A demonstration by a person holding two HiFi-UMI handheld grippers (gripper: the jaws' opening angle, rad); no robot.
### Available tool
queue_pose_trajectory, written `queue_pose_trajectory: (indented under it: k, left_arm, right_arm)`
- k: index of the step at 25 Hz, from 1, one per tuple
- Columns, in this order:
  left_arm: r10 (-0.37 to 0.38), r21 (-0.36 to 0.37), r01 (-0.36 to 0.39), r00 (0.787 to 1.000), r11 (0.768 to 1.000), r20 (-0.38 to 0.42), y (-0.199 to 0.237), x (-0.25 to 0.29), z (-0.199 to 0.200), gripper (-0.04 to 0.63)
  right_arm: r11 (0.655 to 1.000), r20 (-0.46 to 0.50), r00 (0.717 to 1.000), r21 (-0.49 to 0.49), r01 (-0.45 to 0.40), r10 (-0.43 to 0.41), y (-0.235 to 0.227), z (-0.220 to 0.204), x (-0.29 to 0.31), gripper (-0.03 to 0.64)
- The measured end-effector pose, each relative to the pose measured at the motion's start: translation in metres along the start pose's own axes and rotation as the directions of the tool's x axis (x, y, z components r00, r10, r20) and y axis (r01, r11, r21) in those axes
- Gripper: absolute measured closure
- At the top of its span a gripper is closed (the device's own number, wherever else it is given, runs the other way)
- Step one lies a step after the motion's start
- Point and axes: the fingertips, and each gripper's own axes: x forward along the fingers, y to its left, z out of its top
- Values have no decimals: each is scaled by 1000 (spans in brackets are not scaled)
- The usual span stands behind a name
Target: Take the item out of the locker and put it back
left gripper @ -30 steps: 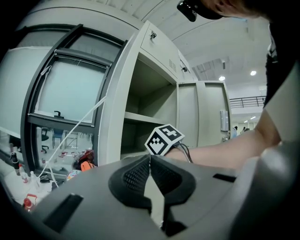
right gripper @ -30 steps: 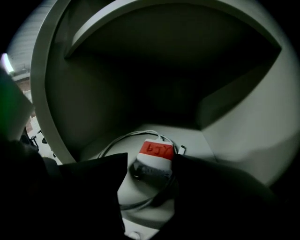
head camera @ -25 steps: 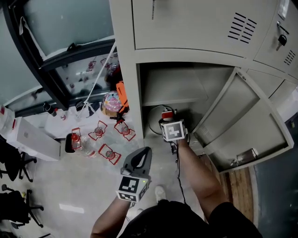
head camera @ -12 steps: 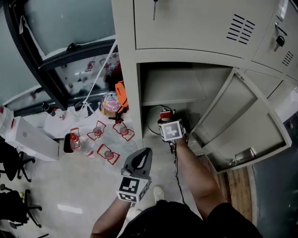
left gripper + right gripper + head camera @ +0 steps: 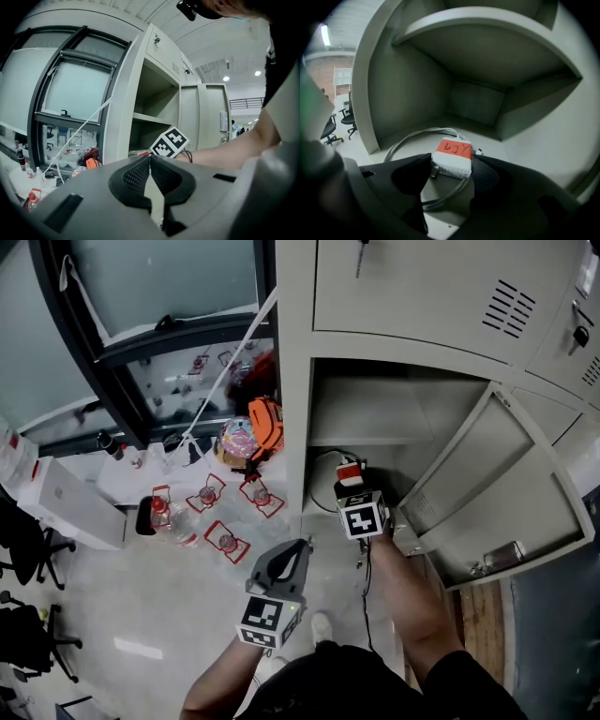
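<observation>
The right gripper (image 5: 451, 168) had just been closing, its pads against the red-labelled power adapter (image 5: 453, 153) on the locker (image 5: 405, 98) floor, the left gripper (image 5: 150, 160) clenched empty

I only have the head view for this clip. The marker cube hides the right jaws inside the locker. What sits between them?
Observer: A white power adapter with a red label handwritten "bJY".
Operator: Gripped yet?
Observer: The right gripper's jaws have just been closing, and they look pressed against its two sides.
Operator: And the left gripper?
Observer: Its own view shows the jaws together, with nothing between them.
</observation>
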Motion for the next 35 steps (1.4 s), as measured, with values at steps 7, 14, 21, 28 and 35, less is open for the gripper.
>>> queue_pose_trajectory:
  k: [7,14,21,28,35]
  left_arm:
    - [0,-5,0,1000,1000,1,-1,-10,-3,584]
    - [-32,1,32,1000,1000,1,-15,-31,-4,584]
    - [-58,15,58,998,998,-1,-32,-66,-6,584]
    - [-95,26,95,995,995,-6,-48,-105,-13,584]
    - [-129,36,129,992,991,-8,-58,-146,-23,584]
  right_arm:
    - [1000,112,994,3,-1,1,4,11,-29,351]
    - [1000,193,981,7,25,-26,10,16,-74,351]
    - [999,252,967,25,42,-47,28,14,-133,351]
    - [998,301,952,36,52,-61,59,9,-192,351]
    - [996,320,944,61,59,-76,92,-6,-240,351]
